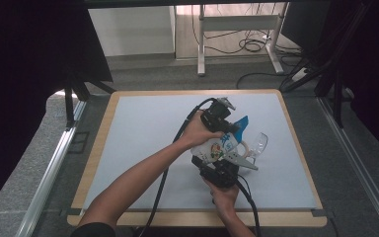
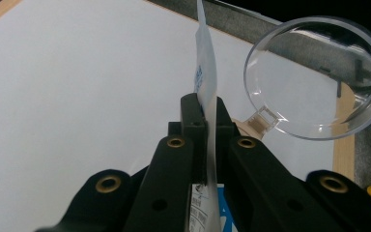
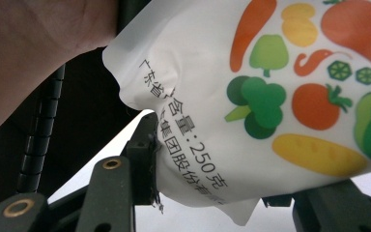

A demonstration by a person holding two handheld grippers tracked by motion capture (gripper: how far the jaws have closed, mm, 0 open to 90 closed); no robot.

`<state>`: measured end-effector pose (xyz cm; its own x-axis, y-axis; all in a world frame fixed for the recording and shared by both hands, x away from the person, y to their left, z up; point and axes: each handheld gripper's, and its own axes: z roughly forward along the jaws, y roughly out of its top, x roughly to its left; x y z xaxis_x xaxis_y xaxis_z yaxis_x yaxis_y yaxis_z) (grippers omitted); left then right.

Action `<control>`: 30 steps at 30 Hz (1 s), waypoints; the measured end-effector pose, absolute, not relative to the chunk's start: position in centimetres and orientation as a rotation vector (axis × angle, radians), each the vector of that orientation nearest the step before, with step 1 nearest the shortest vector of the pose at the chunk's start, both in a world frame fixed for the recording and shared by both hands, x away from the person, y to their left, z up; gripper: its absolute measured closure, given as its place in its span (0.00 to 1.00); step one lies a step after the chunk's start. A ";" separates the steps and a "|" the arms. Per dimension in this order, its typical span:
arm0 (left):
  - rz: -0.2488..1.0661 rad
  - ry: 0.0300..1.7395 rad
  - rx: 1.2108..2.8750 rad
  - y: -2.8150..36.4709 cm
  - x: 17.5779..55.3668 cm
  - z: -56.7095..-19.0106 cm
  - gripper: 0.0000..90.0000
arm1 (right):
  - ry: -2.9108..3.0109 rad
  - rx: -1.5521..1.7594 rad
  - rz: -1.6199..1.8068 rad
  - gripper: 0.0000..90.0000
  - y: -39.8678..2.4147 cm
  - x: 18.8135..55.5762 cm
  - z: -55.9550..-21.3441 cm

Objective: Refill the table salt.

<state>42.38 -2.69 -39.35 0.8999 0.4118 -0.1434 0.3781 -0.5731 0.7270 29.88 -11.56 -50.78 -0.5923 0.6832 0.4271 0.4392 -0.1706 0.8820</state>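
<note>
A white bag (image 1: 211,149) printed with vegetables is held up over the table between both grippers. My left gripper (image 1: 228,126) pinches its thin top edge (image 2: 204,72), and the jaws are shut flat on the film beside a blue corner (image 1: 241,123). From the near side, my right gripper (image 1: 222,159) clamps the bag's lower end (image 3: 270,96). One of its pads (image 3: 145,145) dents the plastic and the other is hidden under the bag. A clear round scoop (image 2: 314,77) lies just to the right of the bag (image 1: 259,142).
A white mat (image 1: 143,128) covers the wood-rimmed table (image 1: 96,148). Black cables trail from both grippers toward the near edge. Metal rails (image 1: 49,173) run along both sides of the table. Desk legs and floor cables (image 1: 246,44) are beyond the far edge.
</note>
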 end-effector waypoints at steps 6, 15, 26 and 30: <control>0.032 0.562 2.232 -2.4 42.5 -39.4 1.00 | 1.883 1.299 1.849 0.57 -11.4 29.8 -50.8; 0.031 0.551 2.240 -2.6 42.5 -39.3 1.00 | 1.867 1.305 1.849 0.58 -11.3 29.8 -50.8; 0.032 0.531 2.266 -2.6 42.9 -38.8 1.00 | 1.824 1.329 1.861 0.58 -10.6 30.0 -50.4; 0.032 0.523 2.282 -2.8 42.9 -38.7 1.00 | 1.802 1.339 1.869 0.59 -10.5 30.0 -50.4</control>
<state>42.91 -2.78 -38.74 0.9149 0.3794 -0.1381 0.3600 -0.6118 0.7043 29.98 -10.52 -50.42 -0.5608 0.6982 0.4450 0.4193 -0.2240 0.8798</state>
